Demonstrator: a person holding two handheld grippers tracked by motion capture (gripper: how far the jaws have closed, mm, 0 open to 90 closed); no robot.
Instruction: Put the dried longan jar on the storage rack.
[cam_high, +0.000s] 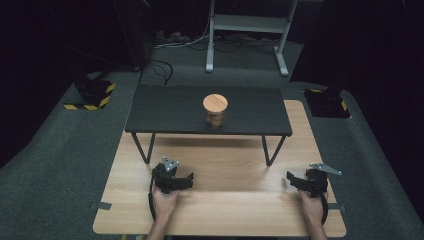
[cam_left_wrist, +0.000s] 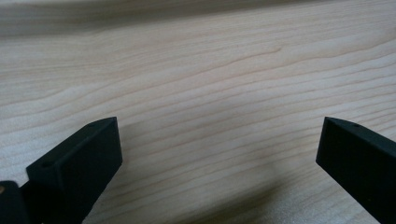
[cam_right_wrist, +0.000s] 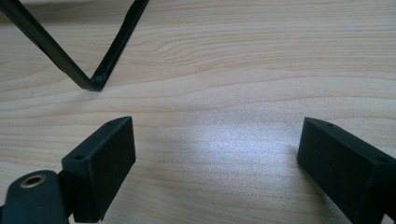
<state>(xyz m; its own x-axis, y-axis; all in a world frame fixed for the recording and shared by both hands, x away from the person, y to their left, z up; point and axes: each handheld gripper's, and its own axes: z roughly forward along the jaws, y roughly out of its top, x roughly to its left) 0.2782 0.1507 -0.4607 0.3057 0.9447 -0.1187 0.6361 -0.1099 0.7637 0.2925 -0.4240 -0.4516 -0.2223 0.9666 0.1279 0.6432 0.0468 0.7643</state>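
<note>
Both hands resting on the bench, jaws spread wide and empty.

The wooden bench (cam_high: 220, 200) carries a black shelf (cam_high: 165, 112); on it stands a lidded jar (cam_high: 215, 111), well apart from my left gripper (cam_high: 176, 176) and right gripper (cam_high: 300, 182). Reaching carelessly, I could tip the jar or strike a shelf leg (cam_right_wrist: 100, 70).

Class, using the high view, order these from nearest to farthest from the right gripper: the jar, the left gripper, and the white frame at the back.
1. Left gripper: across the wooden table, level with the right gripper.
2. Jar: on the black shelf, ahead and to the left.
3. White frame: on the floor beyond the table, far back.
</note>
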